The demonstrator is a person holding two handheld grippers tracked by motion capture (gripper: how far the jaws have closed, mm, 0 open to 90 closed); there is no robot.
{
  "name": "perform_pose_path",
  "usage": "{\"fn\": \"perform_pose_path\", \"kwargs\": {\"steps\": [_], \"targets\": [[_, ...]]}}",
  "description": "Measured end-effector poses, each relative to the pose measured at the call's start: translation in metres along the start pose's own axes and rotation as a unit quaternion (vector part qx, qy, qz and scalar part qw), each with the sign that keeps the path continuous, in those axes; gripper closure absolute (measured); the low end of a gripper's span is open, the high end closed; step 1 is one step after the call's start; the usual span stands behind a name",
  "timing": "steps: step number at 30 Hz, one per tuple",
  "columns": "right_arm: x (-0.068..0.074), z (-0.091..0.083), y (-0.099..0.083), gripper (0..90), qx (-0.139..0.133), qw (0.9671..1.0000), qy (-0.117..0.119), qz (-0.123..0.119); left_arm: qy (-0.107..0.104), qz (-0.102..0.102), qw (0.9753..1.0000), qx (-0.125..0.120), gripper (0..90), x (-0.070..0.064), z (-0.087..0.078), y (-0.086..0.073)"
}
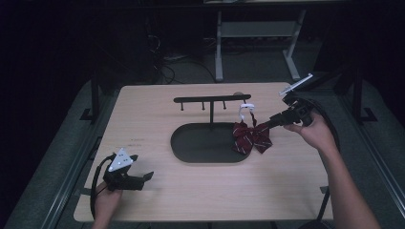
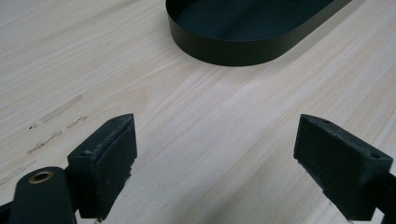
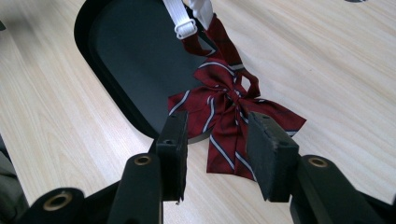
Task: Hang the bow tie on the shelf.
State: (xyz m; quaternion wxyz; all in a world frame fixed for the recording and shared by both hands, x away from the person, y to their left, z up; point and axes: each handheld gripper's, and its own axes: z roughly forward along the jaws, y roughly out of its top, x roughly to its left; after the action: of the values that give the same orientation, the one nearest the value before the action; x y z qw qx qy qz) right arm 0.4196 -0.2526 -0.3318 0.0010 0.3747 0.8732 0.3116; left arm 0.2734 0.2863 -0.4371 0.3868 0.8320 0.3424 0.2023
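Observation:
A dark red bow tie (image 1: 251, 137) with pale stripes hangs by its white strap (image 1: 245, 110) from the right end of a black T-shaped hook stand (image 1: 211, 100). The stand rises from a black oval tray (image 1: 191, 148). The lower loops of the bow tie (image 3: 229, 107) drape over the tray's right rim onto the table. My right gripper (image 1: 267, 125) is at the bow's right side. In its own view, the right gripper (image 3: 217, 121) is open, and the bow lies just beyond the jaws. My left gripper (image 1: 149, 176) rests open near the table's front left, and the left gripper (image 2: 217, 126) holds nothing.
The light wooden table (image 1: 296, 191) has bare room in front of and beside the tray (image 2: 233, 51). The stand carries several small hooks under its bar. A white desk frame (image 1: 219, 52) and cables stand on the dark floor beyond the far edge.

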Motion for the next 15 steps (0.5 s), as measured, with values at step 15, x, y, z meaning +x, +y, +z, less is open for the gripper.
{"fn": "perform_pose_path", "kwargs": {"steps": [15], "targets": [[-0.0001,0.0053,-0.0097,55.6,0.008,1.0000,0.001,0.006,0.000,0.000,1.0000,0.000,13.2,-0.0001,-0.0001,0.0000]]}}
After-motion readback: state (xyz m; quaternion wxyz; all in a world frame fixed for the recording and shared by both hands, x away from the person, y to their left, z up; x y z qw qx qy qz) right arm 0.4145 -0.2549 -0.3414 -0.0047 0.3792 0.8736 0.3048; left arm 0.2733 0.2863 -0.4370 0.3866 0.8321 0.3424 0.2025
